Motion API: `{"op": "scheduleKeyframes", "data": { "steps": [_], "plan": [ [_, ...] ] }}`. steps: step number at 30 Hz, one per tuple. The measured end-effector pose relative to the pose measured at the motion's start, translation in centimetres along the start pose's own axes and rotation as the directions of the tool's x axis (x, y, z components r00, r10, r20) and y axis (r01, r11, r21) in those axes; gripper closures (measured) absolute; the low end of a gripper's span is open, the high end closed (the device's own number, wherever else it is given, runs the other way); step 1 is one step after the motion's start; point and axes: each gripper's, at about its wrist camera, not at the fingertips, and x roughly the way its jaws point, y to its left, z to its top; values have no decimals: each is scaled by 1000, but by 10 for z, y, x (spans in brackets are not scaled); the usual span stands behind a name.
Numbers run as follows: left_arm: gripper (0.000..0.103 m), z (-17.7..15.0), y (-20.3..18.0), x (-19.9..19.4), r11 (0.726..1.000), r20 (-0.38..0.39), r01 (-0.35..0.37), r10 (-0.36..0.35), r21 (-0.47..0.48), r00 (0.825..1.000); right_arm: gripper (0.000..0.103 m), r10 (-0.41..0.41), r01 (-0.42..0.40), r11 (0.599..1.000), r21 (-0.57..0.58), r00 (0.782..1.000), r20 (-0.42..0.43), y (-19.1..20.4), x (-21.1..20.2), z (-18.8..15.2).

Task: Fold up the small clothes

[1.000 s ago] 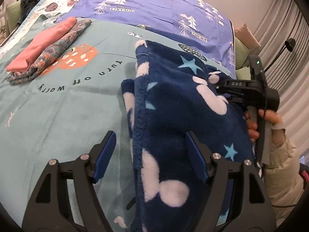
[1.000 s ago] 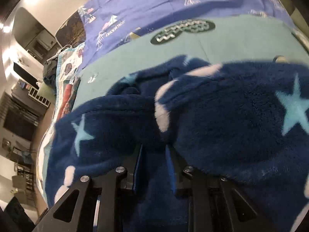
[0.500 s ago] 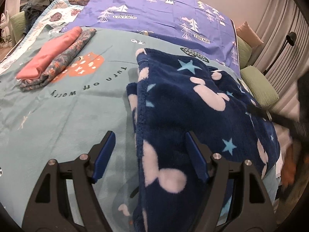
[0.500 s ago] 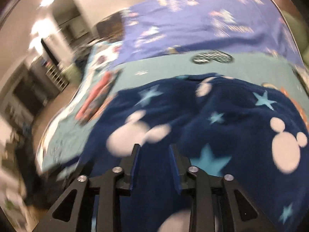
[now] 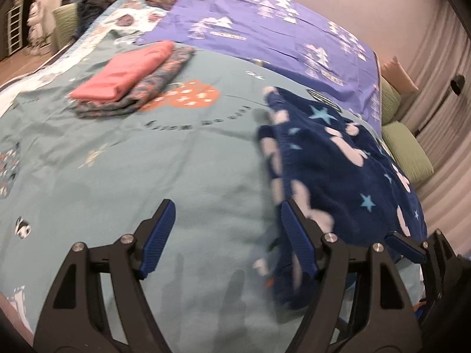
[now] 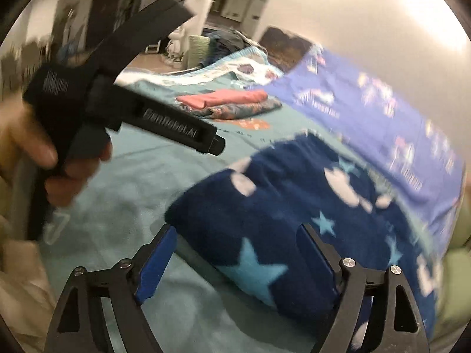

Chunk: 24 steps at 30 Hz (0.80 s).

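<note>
Left wrist view: left gripper released, jaws wide apart, two blue pads showing, nothing between them, hovering over teal bedspread. One navy fleece garment with stars and white blobs, folded, lying on the bedspread just right of the right-hand pad; near edge blurred. One stack of two folded items well apart at far left: pink folded cloth on top of floral folded cloth. One purple sheet with white tree print across the far side. Two green cushions past the bed's right edge, one pinkish cushion behind them. Tip of right gripper visible at lower right beside the fleece. Right wrist view: right gripper released, jaws wide, straddling the near folded edge of the navy fleece garment without clamping it; contact with the pads not determinable owing to blur. Left gripper body above the bedspread at left, held by one left hand. Same two-item stack, pink folded cloth over floral folded cloth, in the distance. Purple sheet at right, blurred.
</note>
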Motion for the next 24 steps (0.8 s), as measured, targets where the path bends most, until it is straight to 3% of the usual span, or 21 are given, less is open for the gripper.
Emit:
{"op": "scheduleKeyframes", "data": {
  "steps": [4,8,12,14,15,16,19,21,24],
  "plan": [
    [28,-4,28,-10,998,14,-12,13,-68,1000,17,-91,92,991,-96,996,6,26,15,3],
    [28,-3,42,-12,995,18,-12,14,-97,1000,17,-99,93,987,-134,994,-39,36,39,3],
    [28,6,47,-4,992,-1,43,-44,-118,999,18,-174,167,977,-135,984,-40,36,52,1],
    [28,13,44,2,988,-14,101,-103,-116,995,37,-177,174,982,-71,983,-39,25,56,3],
    [28,18,40,7,985,-23,133,-137,-109,990,60,-152,150,988,-38,988,-39,20,54,5],
    [28,23,36,12,983,-32,154,-158,-101,987,75,-113,114,993,14,993,-33,12,52,7],
    [27,40,14,37,966,-92,243,-251,-86,964,83,-25,25,988,155,1000,-6,-14,42,12],
    [26,49,2,59,945,-146,310,-323,-105,935,84,48,-48,965,257,999,6,-34,36,10],
    [26,57,-14,93,919,-226,362,-390,-157,893,84,95,-96,939,330,995,20,-44,29,7]
  ]
}}
